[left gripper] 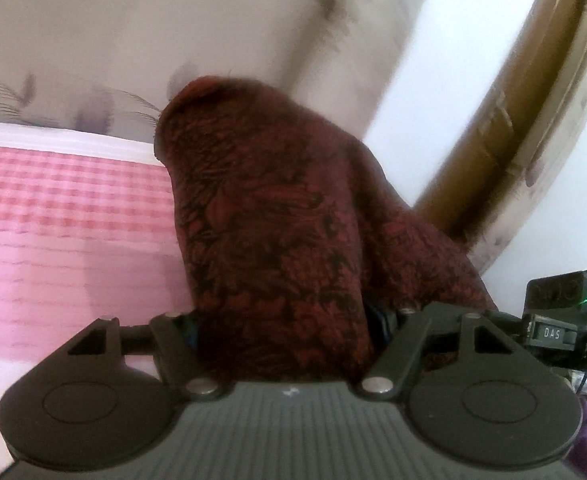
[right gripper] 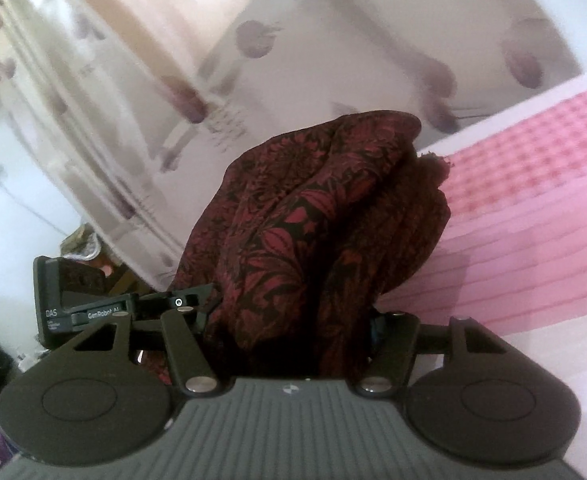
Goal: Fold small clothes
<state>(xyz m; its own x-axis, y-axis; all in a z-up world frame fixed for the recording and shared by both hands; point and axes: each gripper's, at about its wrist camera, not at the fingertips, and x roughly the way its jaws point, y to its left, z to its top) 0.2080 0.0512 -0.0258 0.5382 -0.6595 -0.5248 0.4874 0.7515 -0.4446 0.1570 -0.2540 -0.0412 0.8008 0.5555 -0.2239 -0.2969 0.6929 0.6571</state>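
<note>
Two tongs, each clamped on one dark red floral garment (left gripper: pixel 269 232).
Bunched between left tongs (left gripper: pixel 289 320) and right tongs (right gripper: pixel 293 320), rising toward 12 o'clock, above pink checked bed (left gripper: pixel 61 216), floral curtain (right gripper: pixel 253 72) behind.

Cloth (left gripper: pixel 277 232) blocks both grippers' forward view; pink bedspread (left gripper: pixel 61 216) open left, curtain (right gripper: pixel 141 92) far behind.
</note>
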